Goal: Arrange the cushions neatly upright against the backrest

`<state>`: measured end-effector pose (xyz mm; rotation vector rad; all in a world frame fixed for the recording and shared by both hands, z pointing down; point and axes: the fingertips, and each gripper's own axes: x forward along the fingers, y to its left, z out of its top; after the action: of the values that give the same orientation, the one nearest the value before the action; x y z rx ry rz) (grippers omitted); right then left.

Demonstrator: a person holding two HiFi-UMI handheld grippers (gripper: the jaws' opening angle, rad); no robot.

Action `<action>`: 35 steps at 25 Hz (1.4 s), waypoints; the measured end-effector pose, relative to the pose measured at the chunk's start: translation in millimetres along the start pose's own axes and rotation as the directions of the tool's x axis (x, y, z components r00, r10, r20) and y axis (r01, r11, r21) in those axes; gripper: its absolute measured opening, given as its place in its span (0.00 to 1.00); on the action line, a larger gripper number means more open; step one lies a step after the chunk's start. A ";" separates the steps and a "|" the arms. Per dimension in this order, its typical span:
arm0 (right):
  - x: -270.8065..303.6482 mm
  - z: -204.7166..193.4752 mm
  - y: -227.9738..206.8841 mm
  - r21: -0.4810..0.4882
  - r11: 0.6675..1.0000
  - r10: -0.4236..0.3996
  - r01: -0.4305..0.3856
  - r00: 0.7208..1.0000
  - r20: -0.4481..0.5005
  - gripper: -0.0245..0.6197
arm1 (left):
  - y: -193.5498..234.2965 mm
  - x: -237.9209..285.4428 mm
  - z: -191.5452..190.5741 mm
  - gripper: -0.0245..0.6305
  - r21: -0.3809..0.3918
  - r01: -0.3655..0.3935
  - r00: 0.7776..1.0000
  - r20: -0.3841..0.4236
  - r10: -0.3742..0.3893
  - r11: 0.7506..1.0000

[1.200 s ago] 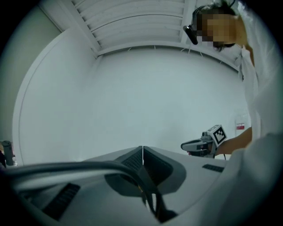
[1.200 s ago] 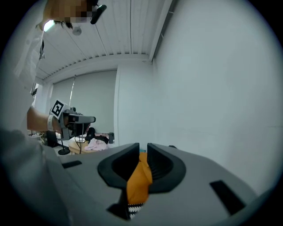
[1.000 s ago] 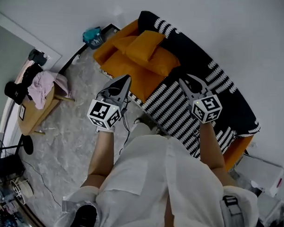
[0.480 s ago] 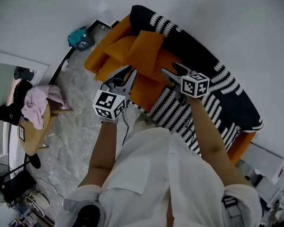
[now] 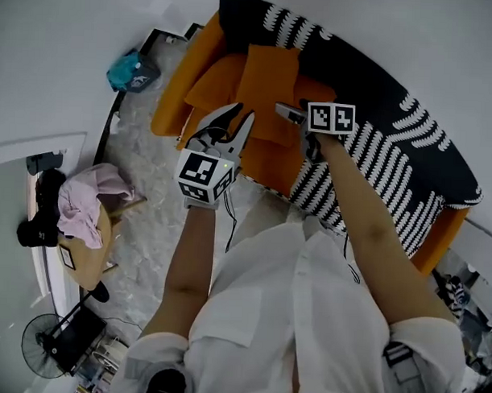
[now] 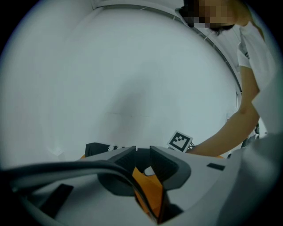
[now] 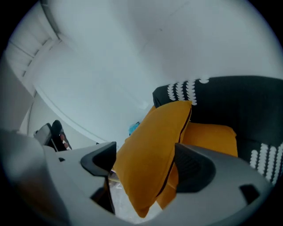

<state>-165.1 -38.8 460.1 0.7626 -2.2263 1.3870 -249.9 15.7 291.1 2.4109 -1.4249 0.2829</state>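
Sofa: an orange sofa (image 5: 173, 100) stands along the white wall (image 5: 90, 33); a black throw with white stripes (image 5: 408, 157) covers its backrest and most of the seat, leaving the end at the head view's left bare
Front cushion: an orange cushion (image 5: 270, 80) sits at that bare end of the seat, standing on edge and tilted, its top edge against the black-covered backrest
Second cushion: another orange cushion (image 5: 211, 82) lies lower beside it, toward the sofa's arm, partly under the first
Left gripper: the left gripper (image 5: 241, 115) hangs over the front edge of the seat, pointing at the cushions; its jaws have just been opening and stand a narrow way apart, gripping nothing, with only a strip of orange fabric showing through the gap in the left gripper view
Right gripper: the right gripper (image 5: 285, 112) is over the front cushion's near edge; its jaws have just been opening and stand wide, released, and in the right gripper view the cushion fills the space between them; contact with the pads cannot be told
Person: white shirt (image 5: 290, 314), both forearms stretched toward the sofa
Floor: grey marbled floor (image 5: 148, 220) with a small wooden table (image 5: 99, 259) bearing a pink cloth (image 5: 88, 206), a teal bag (image 5: 125, 71) by the wall and a fan (image 5: 51, 350) at the lower left corner
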 end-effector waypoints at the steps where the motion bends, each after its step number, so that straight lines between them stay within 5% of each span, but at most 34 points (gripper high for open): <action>1: 6.3 1.9 -5.6 0.046 0.999 -0.004 0.004 1.000 0.004 0.66 | 3.4 3.6 -1.8 0.21 0.001 0.007 1.000 -0.005 -0.007 1.000; 10: 46.2 -2.2 -27.7 0.214 0.976 -0.012 0.025 0.998 -0.061 0.73 | 11.0 21.6 -23.4 0.22 -0.026 0.049 0.998 -0.037 -0.049 0.998; 27: 71.8 -18.6 -27.4 0.186 0.981 -0.019 0.046 0.989 -0.144 0.73 | 17.5 16.6 -37.8 0.22 -0.070 0.039 0.998 -0.049 -0.043 0.997; 35: 71.6 -18.9 -22.9 0.051 0.994 -0.087 0.098 0.978 -0.187 0.51 | 13.4 13.2 -40.9 0.22 -0.080 0.035 0.998 -0.046 -0.038 0.996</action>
<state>-204.4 -46.5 526.4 0.7163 -1.9910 1.4233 -255.5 14.3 335.7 2.3482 -1.3446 0.2681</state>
